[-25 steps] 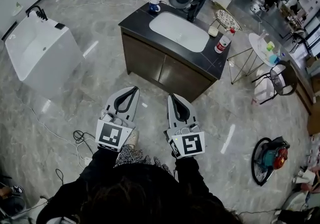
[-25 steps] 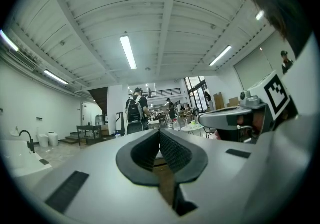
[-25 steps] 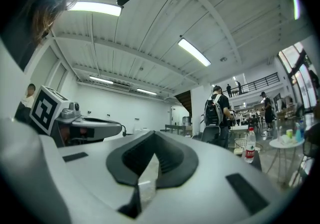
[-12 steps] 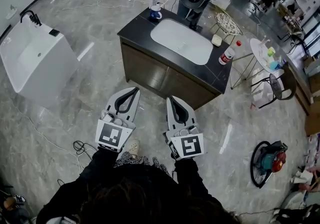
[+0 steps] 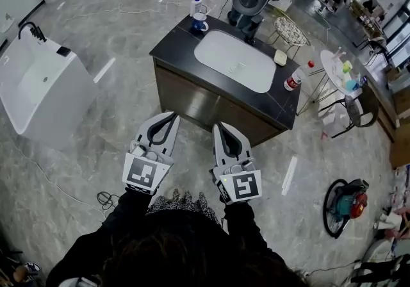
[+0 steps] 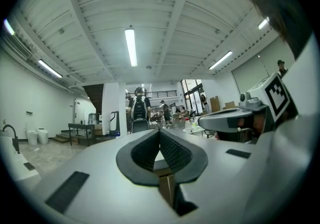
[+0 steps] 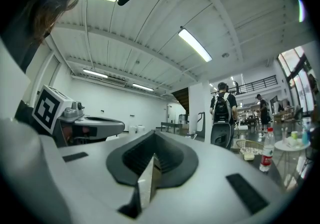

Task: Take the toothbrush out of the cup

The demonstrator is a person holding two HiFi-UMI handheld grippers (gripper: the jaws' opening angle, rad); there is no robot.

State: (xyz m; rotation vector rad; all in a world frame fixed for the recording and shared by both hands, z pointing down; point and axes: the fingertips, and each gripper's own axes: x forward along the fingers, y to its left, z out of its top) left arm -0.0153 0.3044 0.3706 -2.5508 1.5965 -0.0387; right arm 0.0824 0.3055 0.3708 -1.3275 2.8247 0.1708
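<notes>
1. Head view: I hold my left gripper [image 5: 172, 116] and my right gripper [image 5: 220, 127] side by side in front of me, above the grey marble floor [image 5: 128, 36]. Both point toward the vanity cabinet [image 5: 211, 97].
2. Left gripper view: the jaws of my left gripper [image 6: 160, 130] are pressed together at the tips, with nothing between the dark ribbed pads.
3. Right gripper view: my right gripper [image 7: 154, 134] is closed the same way, pad against pad, and it holds nothing.
4. The cup [image 5: 200, 22] is blue. It stands on the far left corner of the vanity's dark countertop [image 5: 176, 39], just beside a white pump bottle [image 5: 195, 2] and to the left of the white sink basin [image 5: 234, 60]. It is well apart from both of my grippers.
5. The toothbrush is too small for me to make out at this size. I see only something pale at the cup's mouth.
6. At the right end of the countertop there is a pale bar of soap [image 5: 280, 57] near the basin, and a clear bottle with a red cap [image 5: 296, 77] near the edge.
7. To my left stands a white freestanding basin [image 5: 38, 84] with a black tap [image 5: 29, 28].
8. On the floor to my right lies an orange and teal power tool [image 5: 346, 204].
</notes>
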